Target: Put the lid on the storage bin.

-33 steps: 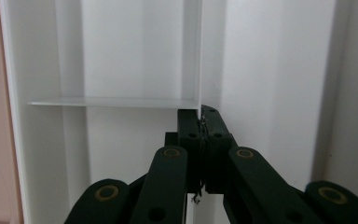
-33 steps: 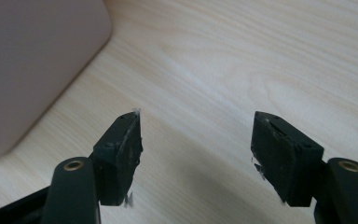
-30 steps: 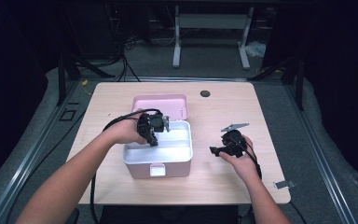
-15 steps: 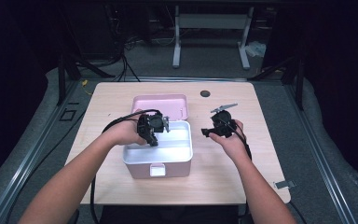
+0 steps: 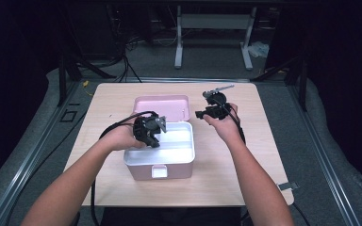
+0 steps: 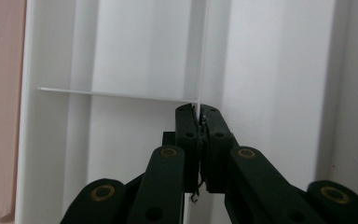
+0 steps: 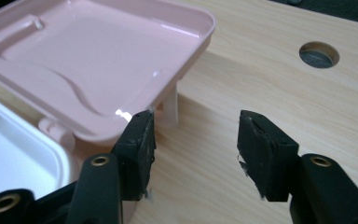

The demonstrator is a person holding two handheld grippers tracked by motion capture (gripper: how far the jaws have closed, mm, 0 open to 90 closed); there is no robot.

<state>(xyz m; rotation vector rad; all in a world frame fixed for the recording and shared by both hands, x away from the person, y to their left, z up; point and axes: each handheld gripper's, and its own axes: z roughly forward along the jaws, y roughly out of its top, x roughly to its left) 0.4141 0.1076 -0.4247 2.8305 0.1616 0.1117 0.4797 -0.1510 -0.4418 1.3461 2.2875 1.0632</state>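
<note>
high view: the left tongs [image 5: 152, 134] are reaching into the white box [image 5: 160, 157] at bench [image 5: 259, 160] centre. left gripper view: jaws pinching a thin white divider [image 6: 200, 56]. right gripper view: the right tongs [image 7: 193, 140] are gaping empty beside the pink lid [image 7: 93, 60] at 10 o'clock; a tug risks snapping the divider.

table [image 5: 245, 174]: light wood, round hole | on it: pink box [image 5: 159, 165], lid open

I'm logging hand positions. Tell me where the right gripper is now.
In the high view the right gripper hangs over the table, right of the box's open pink lid; its own view shows its open jaws by the lid's corner.
</note>
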